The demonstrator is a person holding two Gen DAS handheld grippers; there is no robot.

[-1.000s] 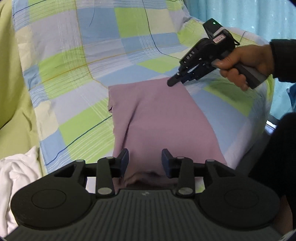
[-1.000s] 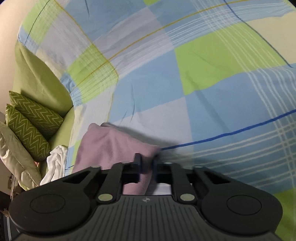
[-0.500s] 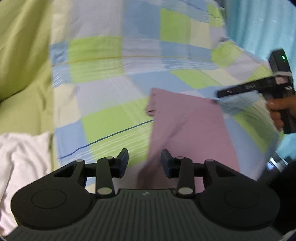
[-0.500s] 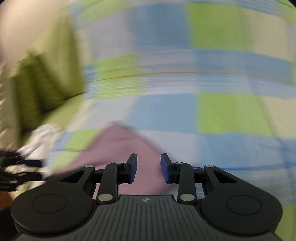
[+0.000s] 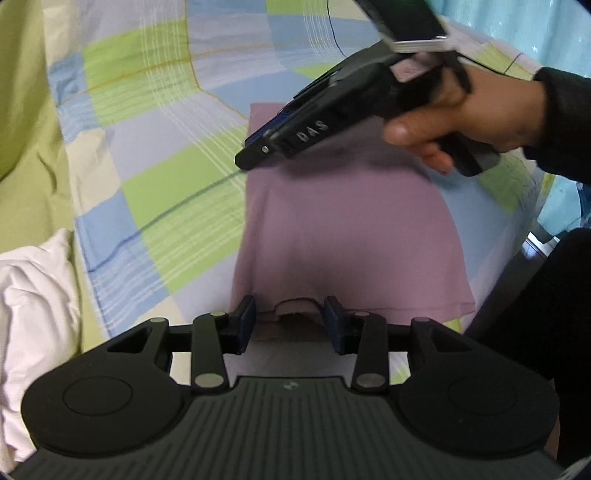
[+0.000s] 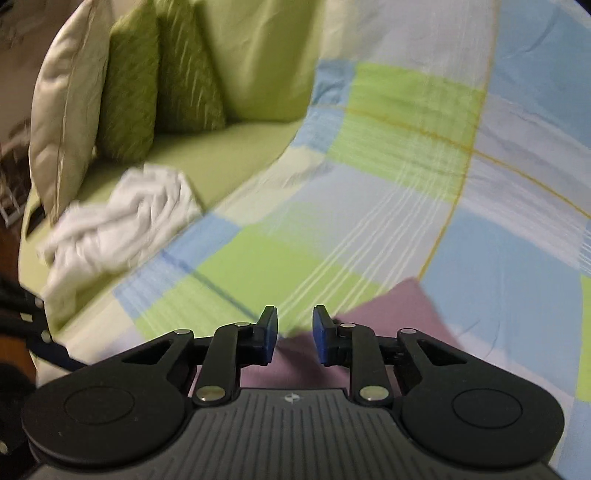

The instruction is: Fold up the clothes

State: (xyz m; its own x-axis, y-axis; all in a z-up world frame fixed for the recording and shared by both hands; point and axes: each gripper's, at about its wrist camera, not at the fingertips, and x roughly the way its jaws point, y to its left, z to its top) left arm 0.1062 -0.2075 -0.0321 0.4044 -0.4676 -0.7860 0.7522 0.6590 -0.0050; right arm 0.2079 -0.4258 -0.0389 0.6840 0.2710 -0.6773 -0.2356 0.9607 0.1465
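A mauve folded garment (image 5: 347, 229) lies flat on the checked bedspread (image 5: 155, 173). My left gripper (image 5: 290, 321) is open at the garment's near edge, its blue pads on either side of a small fold. In the left wrist view my right gripper (image 5: 251, 157), held in a hand (image 5: 476, 114), hovers above the garment's far left part. In the right wrist view the right gripper (image 6: 294, 334) is open with nothing between its fingers, over a corner of the garment (image 6: 391, 314). A crumpled white garment (image 6: 114, 225) lies at the left.
Green patterned cushions (image 6: 159, 85) and a cream cushion (image 6: 62, 110) lean on the green sofa back (image 6: 266, 48). The white garment (image 5: 33, 306) fills the left edge of the left wrist view. A turquoise curtain (image 5: 524, 26) hangs at the right, and a dark sleeve (image 5: 565, 122) reaches in.
The right gripper has let go of the garment's far corner, opened and swung toward the left, over the garment. The left gripper has come back to the near edge. The garment lies flat.
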